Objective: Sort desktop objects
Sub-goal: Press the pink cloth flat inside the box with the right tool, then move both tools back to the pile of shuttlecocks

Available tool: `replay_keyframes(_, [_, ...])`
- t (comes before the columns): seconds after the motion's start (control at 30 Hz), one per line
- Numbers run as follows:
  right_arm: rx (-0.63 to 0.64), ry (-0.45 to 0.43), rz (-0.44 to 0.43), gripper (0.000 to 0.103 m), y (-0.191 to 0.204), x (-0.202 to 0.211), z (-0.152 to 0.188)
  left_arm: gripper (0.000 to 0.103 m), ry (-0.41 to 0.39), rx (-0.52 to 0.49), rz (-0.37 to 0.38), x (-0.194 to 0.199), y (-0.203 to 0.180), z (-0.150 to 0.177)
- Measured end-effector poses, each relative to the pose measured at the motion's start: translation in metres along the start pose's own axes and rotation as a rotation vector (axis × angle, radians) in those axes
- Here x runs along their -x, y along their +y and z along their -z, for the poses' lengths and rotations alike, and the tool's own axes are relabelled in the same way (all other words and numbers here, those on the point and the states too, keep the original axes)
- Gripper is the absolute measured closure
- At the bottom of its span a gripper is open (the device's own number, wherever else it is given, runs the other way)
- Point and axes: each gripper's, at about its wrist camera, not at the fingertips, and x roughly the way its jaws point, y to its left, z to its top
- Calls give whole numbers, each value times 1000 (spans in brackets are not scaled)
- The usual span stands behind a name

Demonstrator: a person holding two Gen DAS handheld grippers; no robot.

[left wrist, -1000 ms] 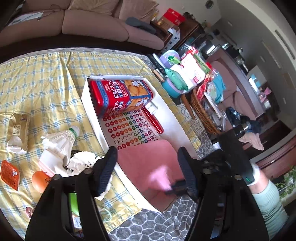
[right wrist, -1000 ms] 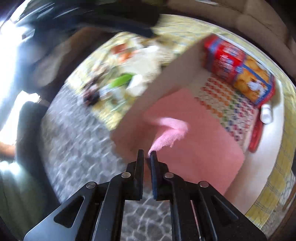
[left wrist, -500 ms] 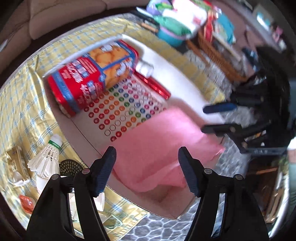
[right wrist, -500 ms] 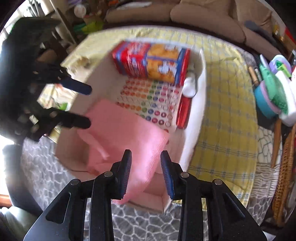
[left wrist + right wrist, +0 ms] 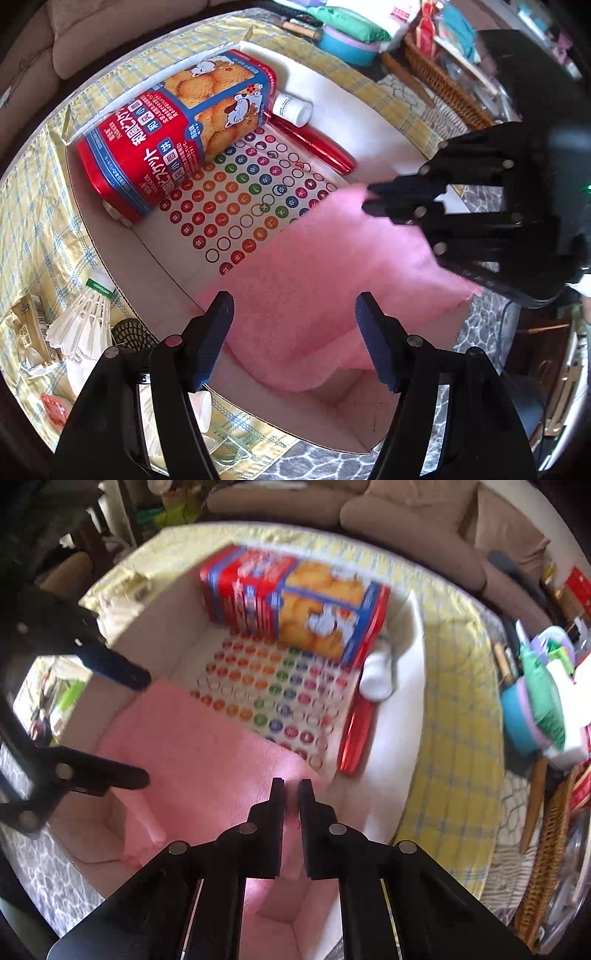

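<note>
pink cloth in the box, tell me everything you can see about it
The pink woven cloth is a soft, thin textile with a fine grid weave, crumpled rather than folded flat. It lies in the near end of the shallow white cardboard box, covering the edge of the sheet of coloured dot stickers and drooping over the box's near wall. The right gripper pinches one corner of it between nearly closed fingers. The left gripper is open above it, and contact cannot be told.

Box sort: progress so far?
Done: biscuit tin, sticker sheet, red pen and white bottle lie in the box. In hand: right gripper pinches the pink cloth; left gripper open. Left: shuttlecock and packets on the tablecloth.
</note>
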Motion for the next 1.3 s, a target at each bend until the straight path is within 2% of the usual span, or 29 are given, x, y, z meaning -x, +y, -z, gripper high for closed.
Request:
replay_keyframes(0.1, [1,-28,-7,96,2,4,-2,37,9,9,1,-4,1,0])
replay_keyframes(0.3, [2,-104,100,96,-6,12,-20,37,-38,46,-11,2,8,-5])
replay_keyframes(0.33, [2,-94,101,95,-7,12,-22,36,-40,52,-12,4,10,-6])
replay_keyframes(0.4, [-11,-4,91,93,-14,2,-24,36,-33,47,-18,3,10,-7])
replay_keyframes(0.47, [-10,19,133,79,-15,4,-20,36,-28,33,-31,4,7,-7])
replay_keyframes(0.5, [-13,10,125,68,-14,9,-17,36,-28,27,-33,5,6,-7])
replay_keyframes(0.53, [-17,-4,123,63,-14,14,-14,36,-29,24,-34,5,6,-6])
replay_keyframes(0.7, [-55,-90,77,62,-11,36,-7,36,-21,17,-47,2,3,-7])
replay_keyframes(0.8, [-75,-113,85,62,-13,42,-8,36,-2,-27,-80,-3,-3,-9])
replay_keyframes(0.97, [-121,-127,81,62,-23,47,-6,37,103,-193,-247,-26,-25,-8])
replay_keyframes(1.03, [-106,-128,88,62,-19,46,-3,39,130,-213,-266,-34,-28,-9])
replay_keyframes(1.07, [-106,-130,74,62,-18,46,-2,44,131,-214,-276,-36,-28,-9])
replay_keyframes(1.13, [-117,-137,58,62,-14,46,2,45,88,-192,-270,-27,-27,-9])
replay_keyframes(1.17, [-122,-143,43,62,-12,48,4,45,53,-165,-238,-17,-26,-8])
replay_keyframes(1.23, [-135,-160,17,62,-7,53,9,35,-42,-96,-158,10,-20,2])
replay_keyframes(1.27, [-142,-170,1,61,-4,57,12,23,-80,-66,-123,22,-17,9])
replay_keyframes(1.3, [-147,-178,-13,56,0,60,13,18,-115,-38,-91,34,-13,18])
